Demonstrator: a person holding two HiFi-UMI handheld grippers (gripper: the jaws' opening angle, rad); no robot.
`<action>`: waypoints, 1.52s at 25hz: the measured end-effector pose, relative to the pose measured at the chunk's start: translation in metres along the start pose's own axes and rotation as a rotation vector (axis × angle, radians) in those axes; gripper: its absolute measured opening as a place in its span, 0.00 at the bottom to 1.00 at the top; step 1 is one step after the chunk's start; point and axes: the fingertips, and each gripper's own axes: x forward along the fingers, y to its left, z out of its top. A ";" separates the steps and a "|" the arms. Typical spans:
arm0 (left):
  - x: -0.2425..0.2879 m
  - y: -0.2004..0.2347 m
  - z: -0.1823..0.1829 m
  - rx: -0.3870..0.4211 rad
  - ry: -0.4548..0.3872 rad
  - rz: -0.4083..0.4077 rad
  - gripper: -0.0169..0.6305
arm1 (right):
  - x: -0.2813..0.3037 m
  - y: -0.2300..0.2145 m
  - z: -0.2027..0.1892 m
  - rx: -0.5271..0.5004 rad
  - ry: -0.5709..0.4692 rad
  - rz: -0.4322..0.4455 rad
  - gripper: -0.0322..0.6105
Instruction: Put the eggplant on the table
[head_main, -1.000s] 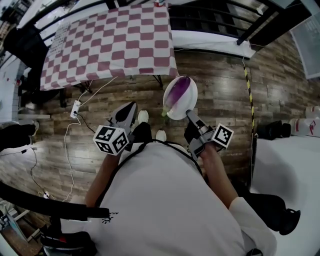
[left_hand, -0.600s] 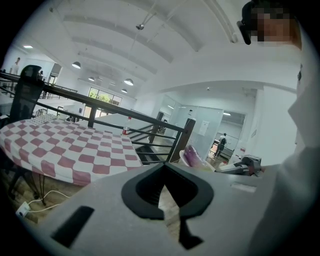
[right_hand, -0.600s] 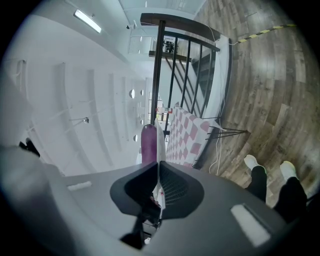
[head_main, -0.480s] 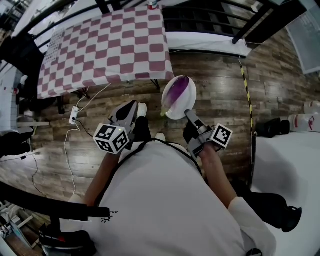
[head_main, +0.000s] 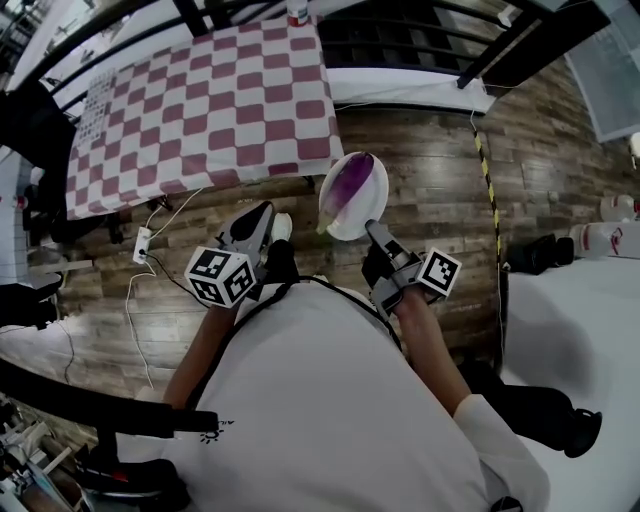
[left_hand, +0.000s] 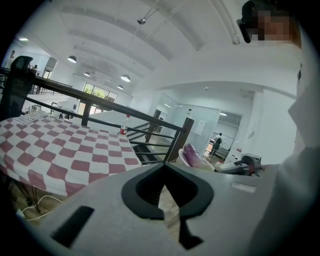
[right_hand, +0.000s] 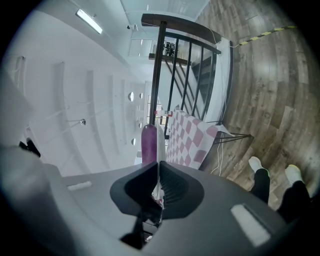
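A purple eggplant (head_main: 350, 182) with a green stem lies on a white plate (head_main: 370, 207). My right gripper (head_main: 372, 230) is shut on the plate's near rim and holds it in the air over the wooden floor. Seen from the right gripper (right_hand: 158, 165), the thin white rim stands edge-on between the jaws, with the eggplant (right_hand: 148, 145) behind it. The table (head_main: 200, 110) under a red and white checked cloth stands ahead to the left. My left gripper (head_main: 258, 215) is shut and holds nothing. Its own view shows the eggplant (left_hand: 191, 151) to the right and the table (left_hand: 60, 155) to the left.
A black railing (head_main: 420, 40) runs behind the table, and a small bottle (head_main: 297, 12) stands at the table's far edge. A power strip with cables (head_main: 140, 245) lies on the floor at left. A white platform (head_main: 570, 320) sits at right. My shoes (head_main: 280, 228) show below the grippers.
Both grippers and the plate with the eggplant have moved forward toward the table. In the head view the table has drifted left and the plate now hangs nearer its front right corner.
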 end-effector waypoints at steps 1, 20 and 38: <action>0.004 0.005 0.004 0.000 0.001 -0.007 0.03 | 0.005 0.001 0.002 -0.001 -0.006 -0.002 0.09; 0.069 0.112 0.085 0.002 0.009 -0.113 0.03 | 0.126 0.027 0.042 0.001 -0.107 -0.014 0.09; 0.121 0.187 0.128 0.012 0.048 -0.190 0.03 | 0.208 0.021 0.083 0.000 -0.192 -0.025 0.09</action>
